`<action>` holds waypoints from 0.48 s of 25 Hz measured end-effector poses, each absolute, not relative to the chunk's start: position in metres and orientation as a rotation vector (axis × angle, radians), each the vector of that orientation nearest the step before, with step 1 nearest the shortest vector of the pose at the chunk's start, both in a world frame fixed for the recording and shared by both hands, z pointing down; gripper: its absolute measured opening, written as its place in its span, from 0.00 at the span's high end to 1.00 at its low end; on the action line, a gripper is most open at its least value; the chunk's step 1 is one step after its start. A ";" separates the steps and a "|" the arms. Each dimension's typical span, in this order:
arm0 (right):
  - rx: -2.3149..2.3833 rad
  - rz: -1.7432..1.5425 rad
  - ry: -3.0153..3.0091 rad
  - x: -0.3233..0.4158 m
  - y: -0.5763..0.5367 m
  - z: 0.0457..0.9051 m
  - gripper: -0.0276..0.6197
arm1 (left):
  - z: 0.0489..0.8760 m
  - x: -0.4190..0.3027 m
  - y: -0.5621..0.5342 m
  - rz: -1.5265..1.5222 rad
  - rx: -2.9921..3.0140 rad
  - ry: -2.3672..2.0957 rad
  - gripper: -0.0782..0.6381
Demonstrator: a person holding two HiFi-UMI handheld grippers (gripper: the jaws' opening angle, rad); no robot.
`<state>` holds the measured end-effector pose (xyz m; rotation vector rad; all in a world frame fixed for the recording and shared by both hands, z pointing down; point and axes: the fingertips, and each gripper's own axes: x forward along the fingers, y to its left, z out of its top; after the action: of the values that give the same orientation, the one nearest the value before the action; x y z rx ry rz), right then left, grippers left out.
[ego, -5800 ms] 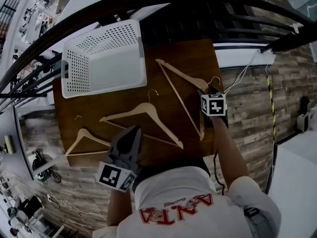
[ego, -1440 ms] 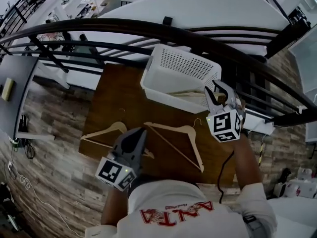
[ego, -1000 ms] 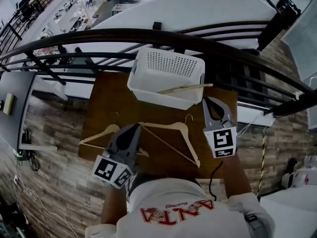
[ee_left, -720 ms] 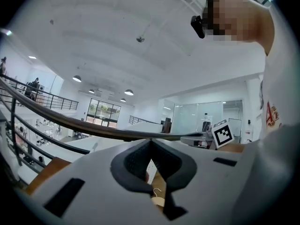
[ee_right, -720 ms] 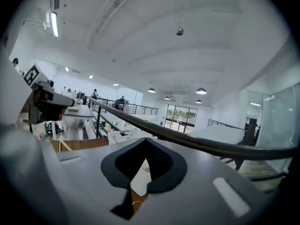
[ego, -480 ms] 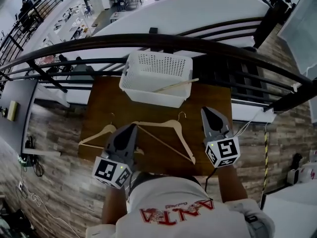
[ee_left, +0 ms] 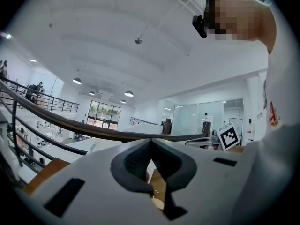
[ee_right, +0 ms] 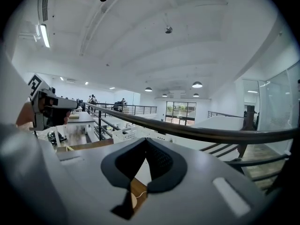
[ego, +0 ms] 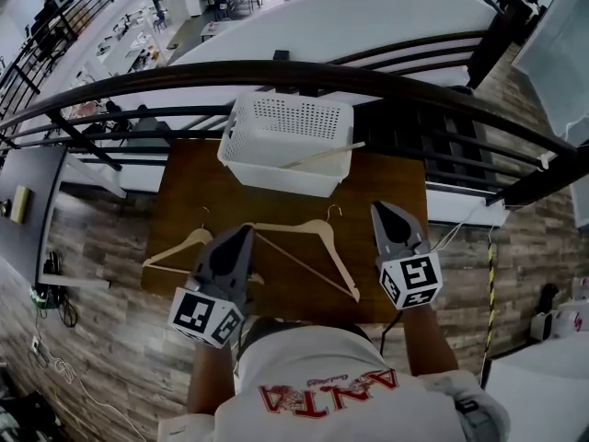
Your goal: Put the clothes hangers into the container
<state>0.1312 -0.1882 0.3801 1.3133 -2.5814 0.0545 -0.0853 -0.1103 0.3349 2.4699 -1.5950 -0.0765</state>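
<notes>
The brown wooden counter [ego: 189, 191] stands against a dark curved railing [ego: 276, 74], and its near edge is cut off by the person's white shirt and both tools. At the far edge, about midway along, sits the white perforated basket [ego: 276, 168]. One wooden hanger [ego: 324, 156] lies inside it, one end poking up over the right rim and the rest hidden by the basket wall.

Two more hangers lie flat on the counter nearer the person. The bigger-looking one [ego: 285, 226] is in the middle with its hook toward the basket. The other [ego: 170, 250] is by the left edge, and its right half is covered by the left gripper [ego: 241, 238], so I cannot tell whether the two hangers touch.

That gripper hovers over the near-left part of the counter, pointing away from the person, jaws pressed together with nothing between them. The right gripper [ego: 382, 212] is held over the near-right part, clear of the hangers, also pointing toward the railing, jaws together and empty. Both forearms reach forward from the body; the hands are hidden under the marker cubes.
</notes>
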 end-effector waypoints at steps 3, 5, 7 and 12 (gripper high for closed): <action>1.291 0.080 -2.539 0.130 -0.188 0.395 0.95 | 0.337 -0.086 -0.107 -0.078 2.464 -1.591 0.88; 1.245 0.107 -2.478 0.128 -0.187 0.414 0.95 | 0.339 -0.087 -0.105 -0.076 2.458 -1.588 0.88; 1.170 0.143 -2.399 0.124 -0.189 0.442 0.95 | 0.342 -0.089 -0.106 -0.075 2.454 -1.583 0.88; 1.022 0.263 -2.239 0.113 -0.193 0.511 0.75 | 0.356 -0.100 -0.118 -0.070 2.416 -1.570 0.88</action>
<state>0.1130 -0.1932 0.5106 1.0222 -2.2389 0.2625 -0.0998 -0.1177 0.3557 2.4155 -1.5696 -0.0703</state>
